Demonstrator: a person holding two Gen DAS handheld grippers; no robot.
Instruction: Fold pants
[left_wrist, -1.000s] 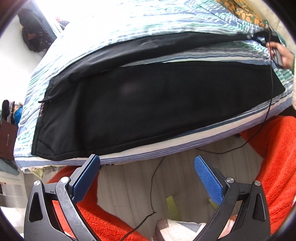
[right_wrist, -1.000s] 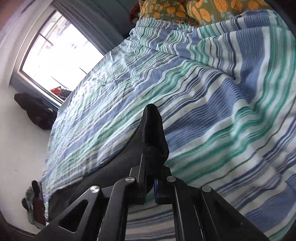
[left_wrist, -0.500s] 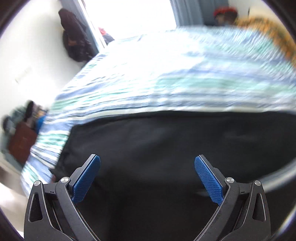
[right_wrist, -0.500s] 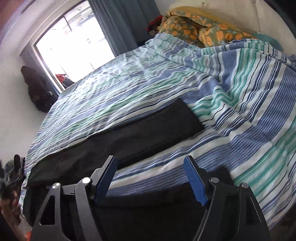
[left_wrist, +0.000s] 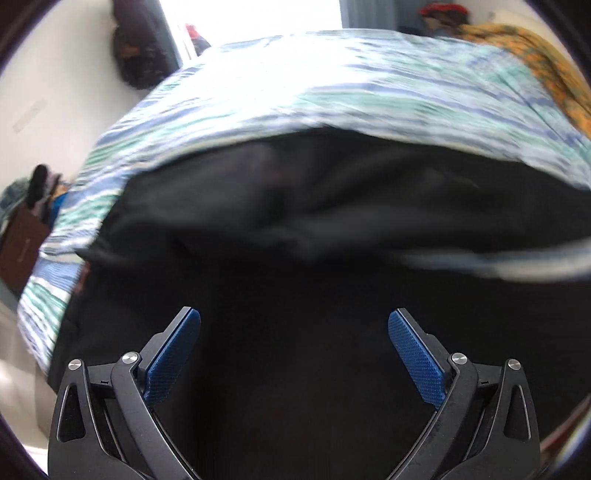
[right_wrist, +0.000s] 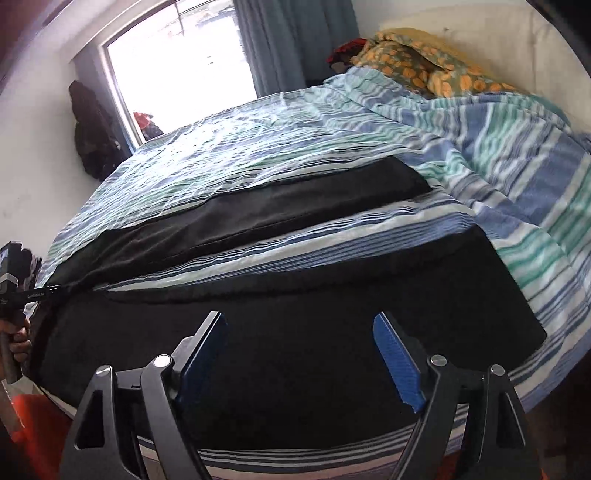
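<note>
Black pants (right_wrist: 295, 350) are spread across the bed (right_wrist: 258, 147) for folding; both tools, left tool (left_wrist: 294, 339) and right tool (right_wrist: 299, 345), are held wide, gripping nothing.

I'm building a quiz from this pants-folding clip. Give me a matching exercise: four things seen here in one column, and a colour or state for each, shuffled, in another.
Things:
1. pants
2. bedspread
3. pillow
4. right hand-held gripper

Descriptions:
A. orange floral print
B. open, holding nothing
C. black, legs spread apart
D. blue, green and white stripes

Pairs: 1-C, 2-D, 3-A, 4-B
</note>
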